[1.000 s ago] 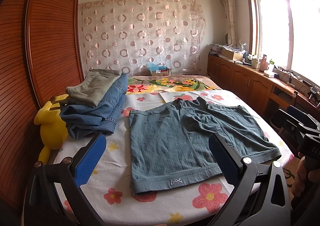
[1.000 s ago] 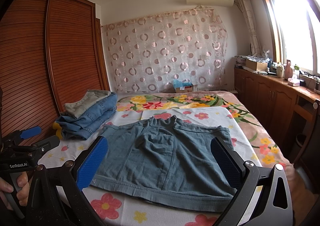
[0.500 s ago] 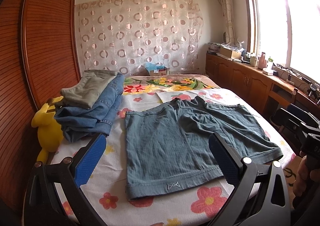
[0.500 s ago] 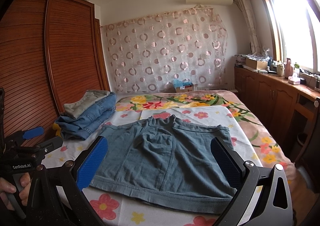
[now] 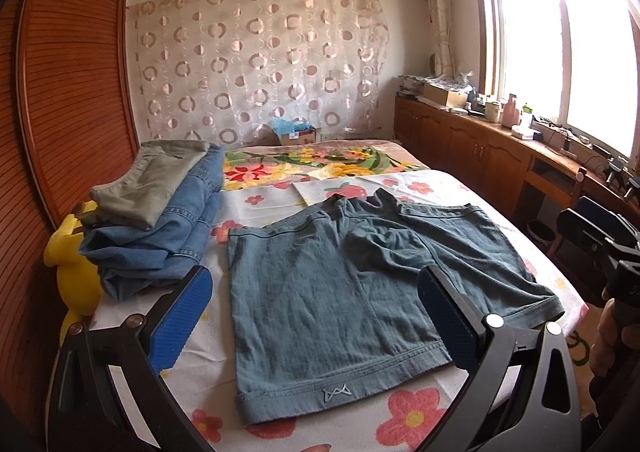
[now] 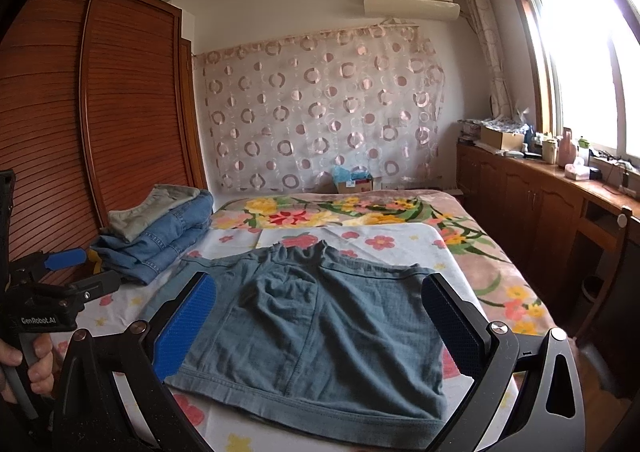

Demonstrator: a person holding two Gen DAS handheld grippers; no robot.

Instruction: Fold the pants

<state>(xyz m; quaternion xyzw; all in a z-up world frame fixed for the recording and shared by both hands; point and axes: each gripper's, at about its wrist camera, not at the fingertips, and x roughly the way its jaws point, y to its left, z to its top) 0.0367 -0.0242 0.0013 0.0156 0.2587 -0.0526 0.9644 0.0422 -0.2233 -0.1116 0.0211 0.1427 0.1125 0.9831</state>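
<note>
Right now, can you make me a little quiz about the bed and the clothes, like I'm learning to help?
1. True or false: the teal shorts are already folded in half.
2. What lies on top of the folded blue jeans? A) olive pants B) a pillow C) a towel
3. Fill in: the left gripper and right gripper are both ____ and hold nothing.

Key: 1. False, they lie spread flat on the bed. 2. A, the olive pants. 3. open.

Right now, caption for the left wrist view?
Open left gripper above teal shorts spread flat on floral bed, folded stack beside.
</note>
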